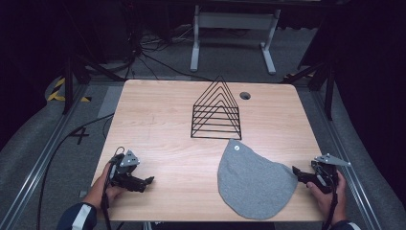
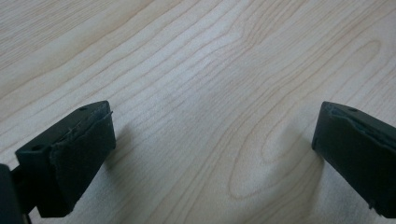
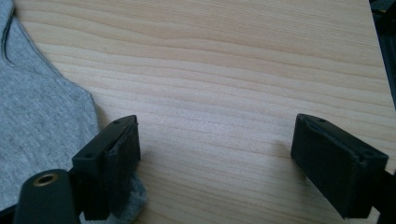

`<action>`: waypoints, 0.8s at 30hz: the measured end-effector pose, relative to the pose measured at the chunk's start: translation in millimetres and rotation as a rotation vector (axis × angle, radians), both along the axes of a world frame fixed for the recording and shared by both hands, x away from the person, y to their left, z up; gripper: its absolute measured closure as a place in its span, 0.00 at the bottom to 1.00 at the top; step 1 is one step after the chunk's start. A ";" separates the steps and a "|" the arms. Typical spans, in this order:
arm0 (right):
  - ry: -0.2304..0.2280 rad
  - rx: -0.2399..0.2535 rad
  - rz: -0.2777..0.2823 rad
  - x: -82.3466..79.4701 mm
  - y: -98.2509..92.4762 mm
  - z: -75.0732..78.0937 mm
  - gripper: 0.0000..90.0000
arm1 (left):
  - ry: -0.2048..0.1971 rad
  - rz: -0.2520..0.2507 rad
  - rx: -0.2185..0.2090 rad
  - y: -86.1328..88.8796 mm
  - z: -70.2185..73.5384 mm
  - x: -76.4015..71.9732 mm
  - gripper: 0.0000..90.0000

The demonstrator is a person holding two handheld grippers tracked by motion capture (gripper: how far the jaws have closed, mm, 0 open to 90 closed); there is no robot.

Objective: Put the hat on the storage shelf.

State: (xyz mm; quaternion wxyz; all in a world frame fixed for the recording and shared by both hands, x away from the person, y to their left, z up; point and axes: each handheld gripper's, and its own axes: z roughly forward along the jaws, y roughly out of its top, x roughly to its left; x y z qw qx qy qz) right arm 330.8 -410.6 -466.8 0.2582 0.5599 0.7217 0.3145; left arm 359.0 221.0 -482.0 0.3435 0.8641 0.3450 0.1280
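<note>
A grey cloth, rounded and pear-shaped with a small white tag near its top, lies flat on the wooden table at the front right. My right gripper rests just off the cloth's right edge, open, with bare wood between its jaws; in the right gripper view the cloth lies beside and partly under the left jaw. My left gripper sits at the table's front left, open over bare wood, well apart from the cloth.
A black wire rack shaped like nested triangles stands at the table's middle back. A round cable hole sits behind it to the right. White table legs and cables lie on the floor beyond.
</note>
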 end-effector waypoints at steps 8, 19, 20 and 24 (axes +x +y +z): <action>-0.076 0.025 0.092 -8.2 -2.8 6.1 0.39 | 0.004 -0.023 0.001 -4.5 0.4 -0.2 0.01; -0.060 -0.056 0.465 -12.4 44.1 39.8 0.74 | -0.041 -0.200 -0.005 -47.7 11.5 2.7 0.28; -0.031 -0.075 0.513 -8.4 59.4 38.9 0.79 | -0.048 -0.216 -0.022 -54.8 13.9 2.1 0.32; 0.004 -0.091 0.552 -1.4 76.2 36.5 0.83 | -0.062 -0.314 -0.047 -88.4 21.5 1.2 0.33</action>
